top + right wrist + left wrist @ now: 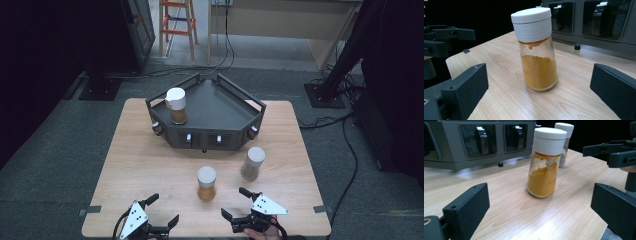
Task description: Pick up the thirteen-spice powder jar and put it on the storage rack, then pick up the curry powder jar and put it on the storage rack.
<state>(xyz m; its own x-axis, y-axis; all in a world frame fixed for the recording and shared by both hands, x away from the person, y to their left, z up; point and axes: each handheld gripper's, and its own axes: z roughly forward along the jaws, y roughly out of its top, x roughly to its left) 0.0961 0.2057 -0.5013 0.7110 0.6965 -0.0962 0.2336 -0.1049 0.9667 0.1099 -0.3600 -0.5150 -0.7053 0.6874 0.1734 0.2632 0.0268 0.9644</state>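
Grippers sit low at your edge of the pale wood-grain table (130, 150), both aimed inward at one jar. Your left gripper (162, 210) rests near the left corner, its blocky matte-black jaws spread wide, holding nothing. Between the two, slightly farther up the table, stands the clear glass spice jar of orange-yellow powder with a ribbed white screw cap (206, 183), upright, powder clinging to its shoulder, touching neither tool. Your right gripper (236, 203) lies near the right corner, jaws likewise parted and empty, a hand (260, 234) under it. Beyond it stands a grey-powder glass jar with a white cap (252, 163). Behind sits a dark grey angular metal rack (227, 107), carrying a third capped jar (176, 105).
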